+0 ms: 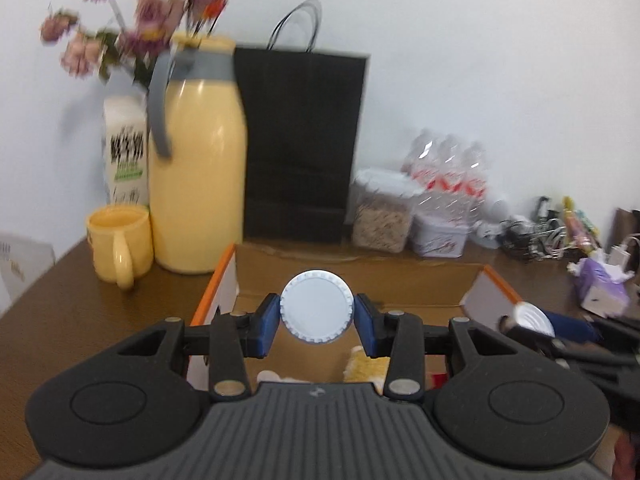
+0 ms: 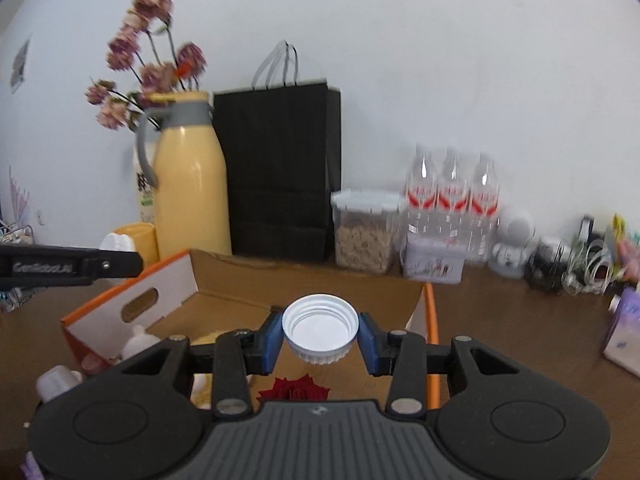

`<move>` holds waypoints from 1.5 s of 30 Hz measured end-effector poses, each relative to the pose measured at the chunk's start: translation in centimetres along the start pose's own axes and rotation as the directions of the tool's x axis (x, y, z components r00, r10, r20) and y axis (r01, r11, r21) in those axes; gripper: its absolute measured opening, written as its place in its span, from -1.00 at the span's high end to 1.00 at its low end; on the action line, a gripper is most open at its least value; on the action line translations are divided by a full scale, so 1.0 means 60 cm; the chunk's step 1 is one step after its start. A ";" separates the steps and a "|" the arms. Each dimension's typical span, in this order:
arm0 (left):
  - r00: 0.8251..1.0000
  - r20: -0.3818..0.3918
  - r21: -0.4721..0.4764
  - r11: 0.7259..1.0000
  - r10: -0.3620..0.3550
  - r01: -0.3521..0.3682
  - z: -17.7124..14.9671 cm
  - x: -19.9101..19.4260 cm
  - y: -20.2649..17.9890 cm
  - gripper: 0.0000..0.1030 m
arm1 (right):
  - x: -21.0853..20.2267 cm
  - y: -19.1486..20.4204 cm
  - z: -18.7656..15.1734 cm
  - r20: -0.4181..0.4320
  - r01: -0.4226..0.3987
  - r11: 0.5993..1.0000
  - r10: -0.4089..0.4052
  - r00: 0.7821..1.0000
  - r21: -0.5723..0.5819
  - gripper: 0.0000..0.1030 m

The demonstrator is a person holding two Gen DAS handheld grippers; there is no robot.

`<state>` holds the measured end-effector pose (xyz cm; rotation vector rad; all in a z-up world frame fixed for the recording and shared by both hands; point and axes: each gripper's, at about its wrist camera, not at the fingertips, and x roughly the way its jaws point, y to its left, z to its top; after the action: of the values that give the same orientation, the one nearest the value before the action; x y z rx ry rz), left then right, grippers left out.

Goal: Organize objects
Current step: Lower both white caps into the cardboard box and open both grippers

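White cap (image 1: pixel 317 307) sits clamped between the left gripper (image 1: pixel 317 322) jaws. Right gripper (image 2: pixel 320 334) jaws clamp another, open-side-up cap (image 2: pixel 320 327), above the cardboard box (image 2: pixel 224 280).

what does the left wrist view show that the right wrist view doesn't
Only the left wrist view: the yellow mug shown whole with its handle, and the left gripper holding a white cap with its closed top toward the camera.

Only the right wrist view: a red rose in the box, a small white robot figure, and the right gripper holding a white cap with its open, threaded side up.

Both: the yellow jug, the black bag, the cardboard box, the oat jar and the water bottles.
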<state>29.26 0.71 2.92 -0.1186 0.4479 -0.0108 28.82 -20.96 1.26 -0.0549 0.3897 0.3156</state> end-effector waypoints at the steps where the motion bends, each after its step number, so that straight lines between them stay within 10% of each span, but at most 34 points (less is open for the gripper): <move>1: 1.000 -0.016 -0.002 1.000 0.006 -0.006 -0.003 0.012 0.003 0.21 | 0.006 0.000 -0.006 -0.009 0.006 1.000 -0.006 1.000 -0.001 0.25; 10: 0.997 -0.081 0.048 0.999 0.017 -0.013 -0.029 0.043 -0.006 0.12 | 0.038 0.005 -0.039 -0.117 -0.017 1.000 0.016 0.993 -0.005 0.24; 14: 0.999 -0.041 0.063 0.998 0.018 -0.015 -0.031 0.025 -0.010 -0.49 | 0.027 0.005 -0.037 -0.100 -0.011 1.000 0.011 0.995 0.002 0.20; 16: 1.000 -0.006 0.061 0.998 0.025 -0.025 -0.030 0.012 -0.012 -1.00 | 0.021 0.007 -0.037 -0.089 -0.019 1.000 0.019 0.996 0.000 -0.24; 22: 0.998 0.051 0.048 0.998 0.026 -0.028 -0.026 -0.009 -0.014 -1.00 | 0.010 0.008 -0.032 -0.033 -0.016 1.000 0.016 0.999 -0.005 -0.99; 45: 0.989 0.145 0.046 0.999 -0.014 0.008 0.002 -0.119 -0.015 -1.00 | -0.088 0.010 -0.008 0.078 0.015 1.000 -0.013 0.997 -0.025 -1.00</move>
<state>22.90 0.07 6.23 -0.0765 0.3011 -0.0230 23.83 -21.96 2.81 -0.0697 0.3083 0.3080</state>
